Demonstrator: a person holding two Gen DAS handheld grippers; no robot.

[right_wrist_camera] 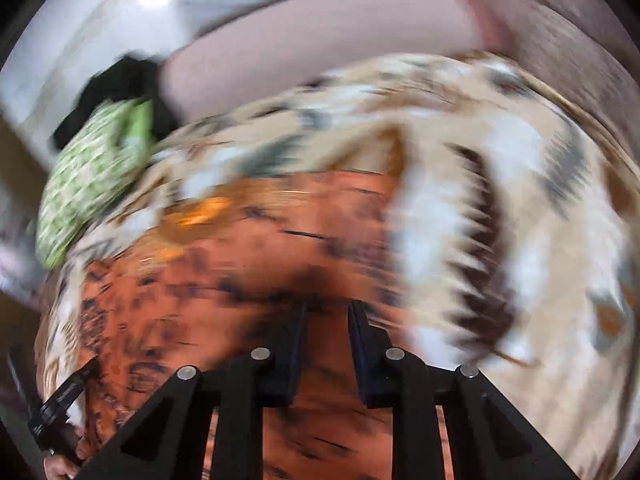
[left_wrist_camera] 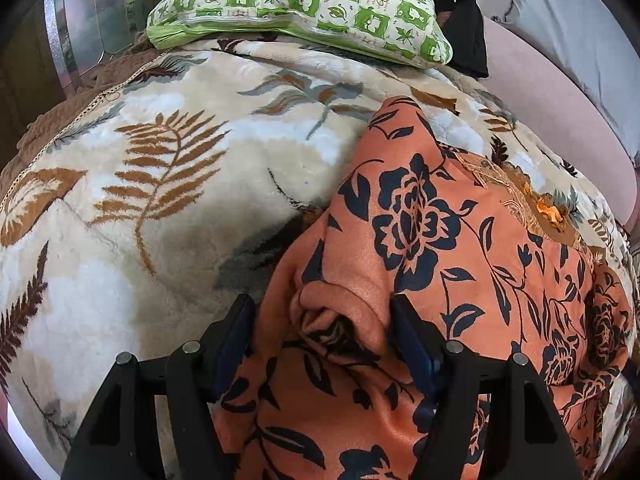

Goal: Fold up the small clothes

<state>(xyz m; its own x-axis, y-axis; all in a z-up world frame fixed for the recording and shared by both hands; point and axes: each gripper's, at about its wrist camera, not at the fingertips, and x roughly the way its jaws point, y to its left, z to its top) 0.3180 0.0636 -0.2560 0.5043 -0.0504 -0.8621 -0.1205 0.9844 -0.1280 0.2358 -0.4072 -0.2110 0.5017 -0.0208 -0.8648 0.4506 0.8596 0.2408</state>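
Black fingers of the left gripper are seen nearest in the left wrist view, standing wide apart on either side of a bunched fold of the garment. Whether the pads press on that fold cannot be told; the cloth is merely seen between them, so the gripper is taken as released. The garment, orange with dark flowers, lies rumpled on the blanket of the bed, running from the lens up toward the right. The step in hand is judged to be the taking hold of an edge before a first fold. For the next move, a clean pinch on one layer would be needed, and the cloth would have to be drawn flat, since it is still creased and heaped. A green pillow lies at the far end, well apart, with a black cloth beside it. Nothing is seen to block the fold, though the soft, uneven blanket may let the cloth drag.

Narrowed fingers of the right gripper are seen nearest in the right wrist view, which is badly blurred. Orange cloth of the garment is seen in the slim gap between them; a grip on it seems likely but cannot be confirmed. The left gripper shows dimly at the lower left edge. The pillow lies far left on the blanket.
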